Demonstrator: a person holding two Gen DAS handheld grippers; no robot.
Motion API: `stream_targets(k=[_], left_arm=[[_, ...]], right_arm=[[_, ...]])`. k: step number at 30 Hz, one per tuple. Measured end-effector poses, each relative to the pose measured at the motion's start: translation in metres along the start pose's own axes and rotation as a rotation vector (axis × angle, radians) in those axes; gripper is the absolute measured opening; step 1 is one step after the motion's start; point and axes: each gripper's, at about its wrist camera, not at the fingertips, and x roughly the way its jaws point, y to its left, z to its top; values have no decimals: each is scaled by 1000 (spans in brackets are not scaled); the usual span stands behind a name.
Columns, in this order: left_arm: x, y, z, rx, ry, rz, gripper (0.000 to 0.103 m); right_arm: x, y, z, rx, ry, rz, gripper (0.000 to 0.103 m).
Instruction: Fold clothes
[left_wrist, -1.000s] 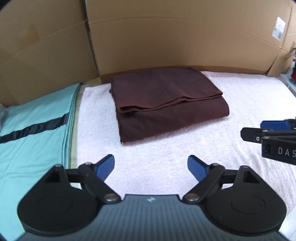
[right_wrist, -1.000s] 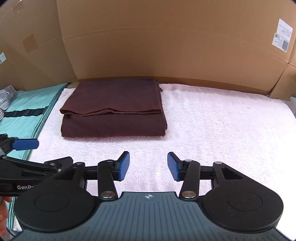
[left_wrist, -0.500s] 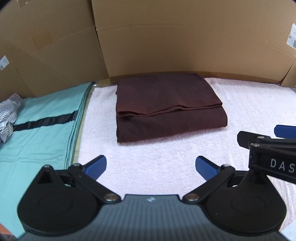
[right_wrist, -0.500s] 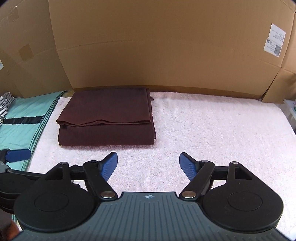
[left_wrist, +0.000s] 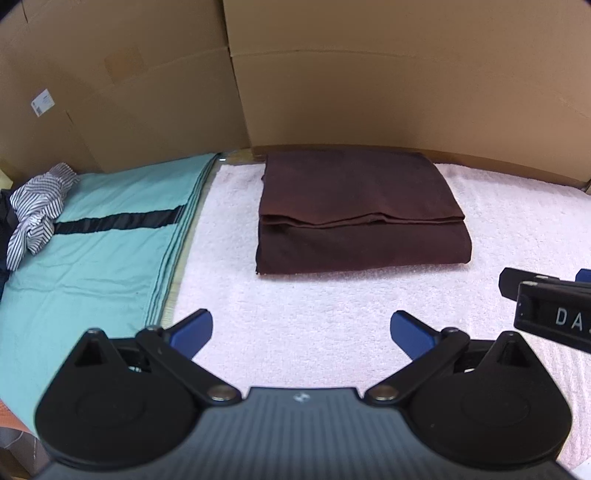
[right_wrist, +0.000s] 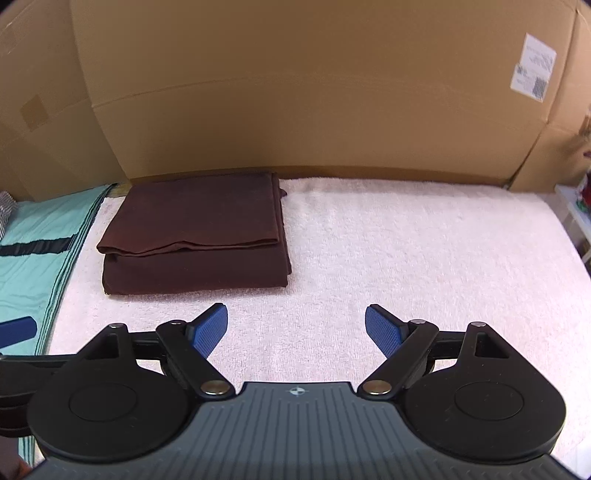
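Note:
A dark brown garment (left_wrist: 362, 206) lies folded in a neat rectangle on the pale pink towel (left_wrist: 517, 229), close to the cardboard wall. My left gripper (left_wrist: 301, 325) hovers in front of it, open, nothing between its blue pads. In the right wrist view the same brown garment (right_wrist: 195, 232) lies ahead to the left. My right gripper (right_wrist: 295, 315) hangs over bare towel (right_wrist: 424, 251); its jaws are opening and hold nothing. Both grippers are apart from the garment. The right gripper's fingers (left_wrist: 546, 306) show at the right edge of the left wrist view.
A teal cloth with a black stripe (left_wrist: 92, 258) covers the surface left of the towel, with a crumpled striped shirt (left_wrist: 37, 210) on its far end. Cardboard walls (right_wrist: 295, 110) stand behind and on both sides. The left gripper's blue fingertip (right_wrist: 16, 330) shows at the right view's left edge.
Both grippers opened wider and drew back and up from the folded brown garment. The left view swung so that the striped shirt came into sight.

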Motion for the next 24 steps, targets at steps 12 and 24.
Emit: stream_targets(k=[12,24], left_arm=[[-40,-87,34,223,-143,-221,102],[-50,-166,48,369,-129,-257,102]], right_arm=[[-42,-108,-3,357,-21,-328,83],[-64,-162,-20,505,7,-447,83]])
